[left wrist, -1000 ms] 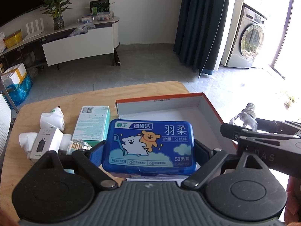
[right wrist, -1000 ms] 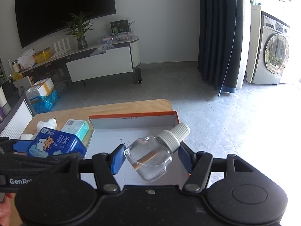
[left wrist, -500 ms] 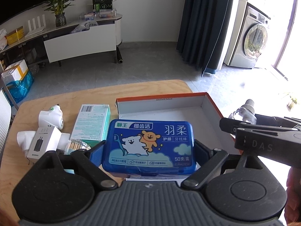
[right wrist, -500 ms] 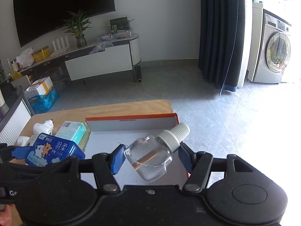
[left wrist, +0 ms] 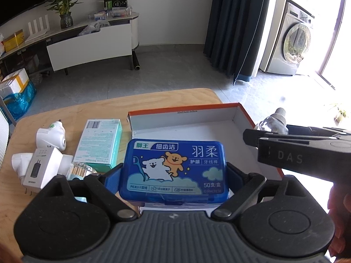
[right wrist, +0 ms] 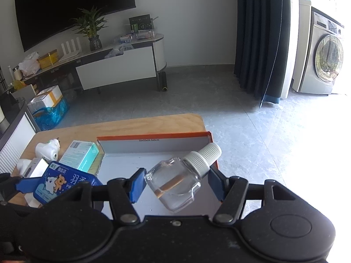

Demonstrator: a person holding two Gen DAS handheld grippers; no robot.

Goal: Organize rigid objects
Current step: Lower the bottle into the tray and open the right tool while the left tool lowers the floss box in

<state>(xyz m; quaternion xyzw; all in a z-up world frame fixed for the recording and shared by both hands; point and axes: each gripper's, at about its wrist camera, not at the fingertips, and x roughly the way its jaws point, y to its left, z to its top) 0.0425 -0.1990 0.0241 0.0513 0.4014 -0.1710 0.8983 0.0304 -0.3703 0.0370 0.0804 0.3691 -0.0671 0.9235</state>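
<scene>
My left gripper (left wrist: 174, 173) is shut on a blue floss-pick box (left wrist: 175, 171) with cartoon animals, held above the near edge of an open orange-rimmed cardboard box (left wrist: 186, 116). My right gripper (right wrist: 176, 180) is shut on a small clear glass bottle (right wrist: 175, 184) with a white ribbed cap, tilted, above the right part of the same cardboard box (right wrist: 153, 145). The bottle (left wrist: 273, 123) and right gripper body show at the right of the left wrist view. The blue box (right wrist: 59, 183) shows at the left of the right wrist view.
On the wooden table (left wrist: 65, 114) left of the cardboard box lie a teal carton (left wrist: 98, 144), a white charger box (left wrist: 41, 168), two white plug-in devices (left wrist: 50, 135) and a round tub of cotton swabs (left wrist: 79, 171). The table's right and far edges drop to the floor.
Both grippers have risen and drawn back slightly with their objects held. The table and cardboard box sit a little lower and farther in both views.
</scene>
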